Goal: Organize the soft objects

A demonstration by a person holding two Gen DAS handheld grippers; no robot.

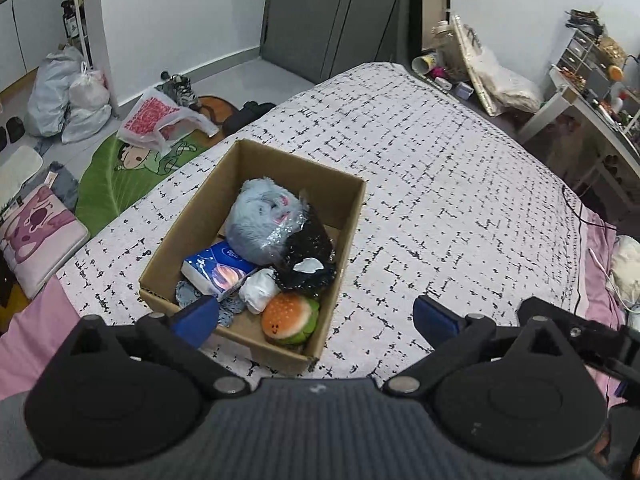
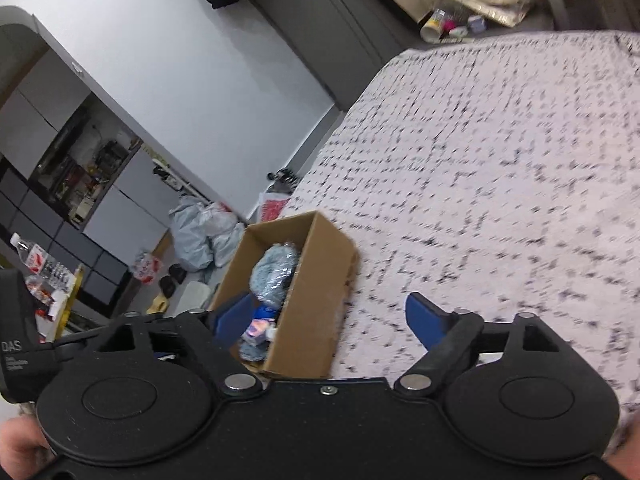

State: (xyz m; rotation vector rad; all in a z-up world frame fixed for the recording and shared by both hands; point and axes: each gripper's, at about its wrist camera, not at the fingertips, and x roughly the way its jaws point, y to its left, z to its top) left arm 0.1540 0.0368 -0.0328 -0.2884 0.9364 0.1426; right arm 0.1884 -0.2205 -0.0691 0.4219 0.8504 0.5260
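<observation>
A: Item one, cardboard box (image 1: 256, 248): on the bed (image 1: 440, 200), near its left edge, long axis running away from the left tool (image 1: 316, 318)

B: Contents: grey plush (image 1: 260, 220) toward the far end, black speckled bag (image 1: 310, 256) beside it, tissue pack (image 1: 218, 270) and white wad (image 1: 258, 290) in the middle, burger toy (image 1: 290, 318) at the near corner, touching the near wall

A: Left tool: jaws spread wide, nothing between them, poised above the box's near end, pointing steeply down

B: Right tool (image 2: 320, 320): jaws likewise wide apart, nothing gripped; box (image 2: 308, 300) lying ahead and to its left, seen from the side, blurred

A: Nearer hand: left, by judgement; box straight ahead and below it, burger toy closest to its fingers

B: Loose soft items on the spread outside the box: none visible in either view

A: Stage, as a judgement: sorting nearly complete, or complete

B: Risk if reaching in again: near wall of the box in the way of the left finger (image 1: 196, 318)
</observation>
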